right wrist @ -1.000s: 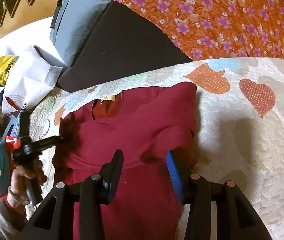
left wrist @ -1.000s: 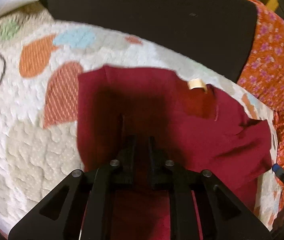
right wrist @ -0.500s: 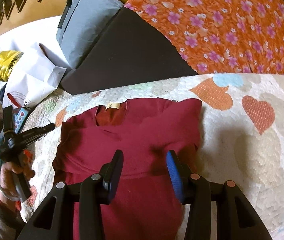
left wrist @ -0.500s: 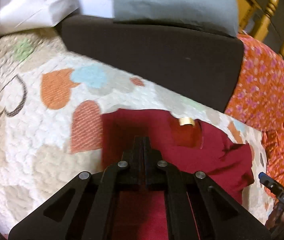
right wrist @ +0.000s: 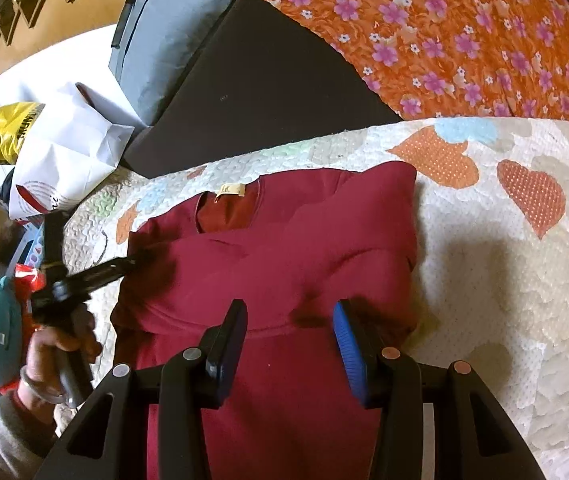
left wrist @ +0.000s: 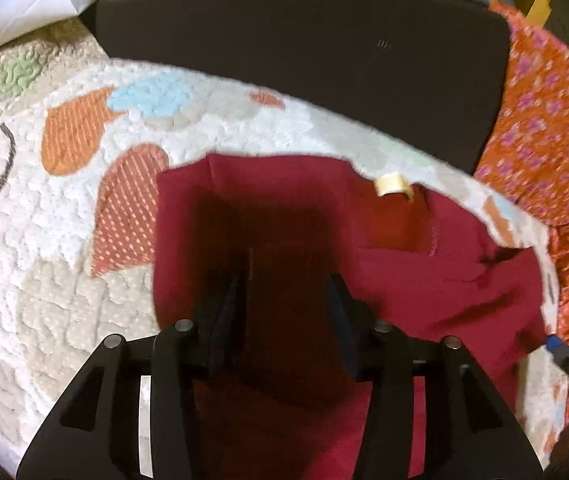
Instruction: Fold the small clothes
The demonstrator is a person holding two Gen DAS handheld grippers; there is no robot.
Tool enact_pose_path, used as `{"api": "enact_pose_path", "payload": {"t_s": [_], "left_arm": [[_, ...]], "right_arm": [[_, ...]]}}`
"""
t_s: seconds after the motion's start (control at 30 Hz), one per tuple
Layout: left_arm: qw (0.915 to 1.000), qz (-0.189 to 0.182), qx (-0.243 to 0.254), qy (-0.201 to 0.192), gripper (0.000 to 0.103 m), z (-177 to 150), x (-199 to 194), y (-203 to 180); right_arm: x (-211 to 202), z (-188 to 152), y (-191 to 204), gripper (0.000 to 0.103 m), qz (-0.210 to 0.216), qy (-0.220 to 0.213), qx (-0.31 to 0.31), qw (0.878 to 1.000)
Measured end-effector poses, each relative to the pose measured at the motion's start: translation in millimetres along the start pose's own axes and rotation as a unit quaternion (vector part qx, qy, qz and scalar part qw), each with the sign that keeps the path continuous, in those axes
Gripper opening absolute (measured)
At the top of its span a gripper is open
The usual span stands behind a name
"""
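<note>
The dark red cotton T-shirt [right wrist: 284, 264] lies on the heart-patterned quilted bedspread [right wrist: 504, 280], sleeves apparently already folded inward. Left gripper [left wrist: 288, 296] and right gripper [right wrist: 290, 320] hover over it, jaws spread, gripping nothing. Pinch both near hem corners evenly before folding toward the collar. No containers visible.

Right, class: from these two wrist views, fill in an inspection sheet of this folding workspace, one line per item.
Surface: quilted heart-print bedspread.
Job's things: maroon shirt lying partly folded, neck label showing.
Clutter: white paper bag, yellow bag, grey pillow.
Grippers: left gripper jaws open over shirt; right gripper jaws open, empty.
Cables: nothing seen.
Surroundings: dark cushion, orange floral cloth.
</note>
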State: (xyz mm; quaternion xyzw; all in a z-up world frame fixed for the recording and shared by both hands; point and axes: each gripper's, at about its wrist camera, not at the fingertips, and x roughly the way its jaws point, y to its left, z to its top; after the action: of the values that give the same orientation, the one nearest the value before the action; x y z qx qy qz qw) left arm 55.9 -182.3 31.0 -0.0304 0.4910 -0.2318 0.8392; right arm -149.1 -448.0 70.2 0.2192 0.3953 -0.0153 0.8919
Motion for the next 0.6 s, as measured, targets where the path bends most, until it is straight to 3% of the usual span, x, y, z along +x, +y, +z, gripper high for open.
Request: {"api": "enact_pose_path", "payload": {"t_s": [0.1, 0.13, 0.17, 0.2, 0.33, 0.47, 0.6], "left_arm": [[0.9995, 0.009, 0.029, -0.013, 0.045, -6.9, 4.8, -9.5], [0.9992, 0.008, 0.037, -0.015, 0.038, -7.8, 4.3, -13.1], [0.9991, 0.003, 0.039, -0.019, 0.011, -7.5, 2.2, -15.6], [0.9990, -0.005, 0.038, -0.024, 0.004, -6.6, -0.6, -15.9], [0.9981, -0.037, 0.003, -0.050, 0.004, 5.8, -22.9, -3.2], [0.9954, -0.035, -0.027, -0.085, 0.004, 17.5, -53.9, 21.2], [0.9953, -0.024, -0.056, -0.075, 0.004, 20.3, -55.5, 41.5]], "right_arm": [[-0.6, 0.4, -3.7, 0.043, 0.000, -0.002, 0.006, 1.000], [-1.5, 0.1, -4.3, 0.043, -0.001, -0.003, 0.009, 1.000], [-2.2, 0.2, -5.0, 0.043, -0.001, -0.005, 0.011, 1.000], [-3.2, 0.0, -5.1, 0.043, -0.003, -0.006, 0.010, 1.000], [-7.1, 2.0, 0.6, 0.043, -0.013, -0.011, -0.004, 1.000], [-7.7, 8.5, 6.7, 0.043, -0.010, -0.021, -0.018, 1.000], [1.4, 14.0, 7.4, 0.043, -0.017, -0.018, -0.021, 0.999]]}}
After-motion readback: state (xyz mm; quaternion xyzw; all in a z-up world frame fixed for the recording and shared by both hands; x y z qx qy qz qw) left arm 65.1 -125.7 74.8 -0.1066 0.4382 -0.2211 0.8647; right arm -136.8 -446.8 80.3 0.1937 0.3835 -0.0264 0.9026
